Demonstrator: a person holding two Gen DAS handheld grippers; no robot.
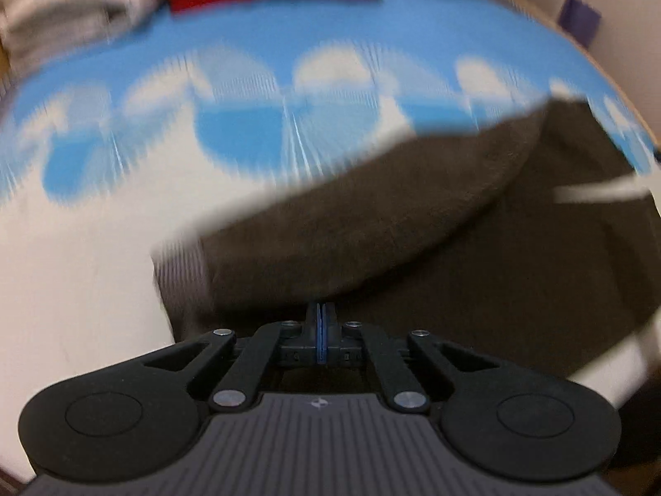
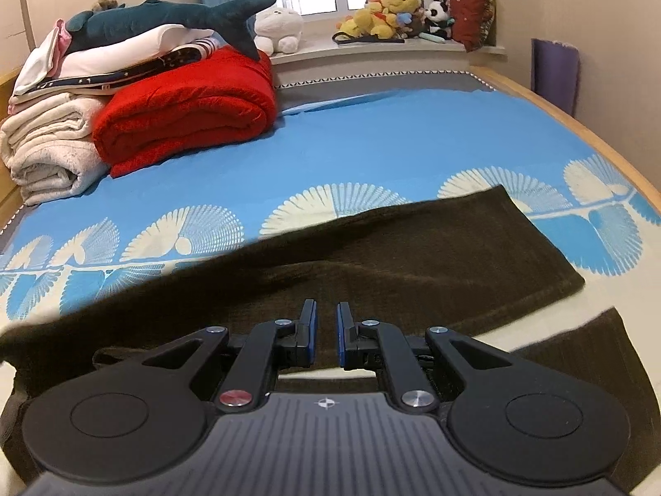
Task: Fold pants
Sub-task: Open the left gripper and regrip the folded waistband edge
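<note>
Brown pants [image 2: 372, 248] sprawl across a blue-and-white bedsheet [image 2: 372, 140] as the left gripper [image 1: 321, 314], jaws pressed together on a fabric fold, risks losing its thin pinch, while the right gripper [image 2: 327, 322] hovers narrowly parted, holding nothing.

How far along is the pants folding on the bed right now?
Early stage. Done so far: the dark brown pants lie spread across the blue bedsheet, legs still apart, no finished fold visible. In hand: the left hand-held gripper is shut, with pants fabric draped just above its tips in a blurred view; the right hand-held gripper sits nearly closed over the cloth, grip unclear. Left: every fold.
</note>
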